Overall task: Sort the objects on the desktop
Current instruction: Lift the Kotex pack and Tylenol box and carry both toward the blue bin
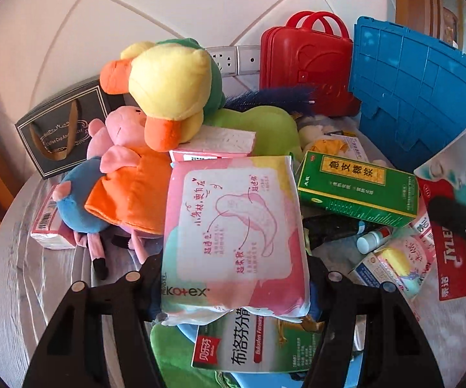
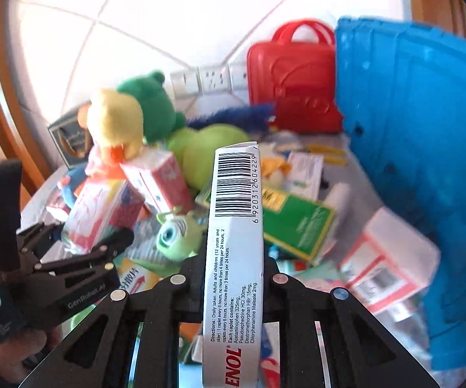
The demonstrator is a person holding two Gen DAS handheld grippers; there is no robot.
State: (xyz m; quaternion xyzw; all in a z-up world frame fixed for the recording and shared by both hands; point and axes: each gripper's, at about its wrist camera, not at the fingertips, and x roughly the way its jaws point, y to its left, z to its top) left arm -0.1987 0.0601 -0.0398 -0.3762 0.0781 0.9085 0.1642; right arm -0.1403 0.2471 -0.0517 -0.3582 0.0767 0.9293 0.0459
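Note:
My left gripper (image 1: 234,278) is shut on a pink Kotex pad pack (image 1: 233,223), which sits flat between both fingers and is lifted above the pile. The same gripper (image 2: 81,242) shows at the left of the right wrist view, a hand under it, still holding the pack (image 2: 103,213). My right gripper (image 2: 233,260) is shut on a white and red Tylenol box (image 2: 233,252), held edge-on with its barcode side up. That box (image 1: 452,252) and the dark right gripper (image 1: 459,223) also appear at the right edge of the left wrist view.
The round table (image 1: 13,258) is heaped with things: a yellow duck plush (image 1: 168,87), a pink pig plush (image 1: 126,161), a green medicine box (image 1: 359,187), an ibuprofen box (image 1: 249,339). A red case (image 1: 307,64), a blue crate lid (image 1: 417,97) and a black gift box (image 1: 61,129) stand behind.

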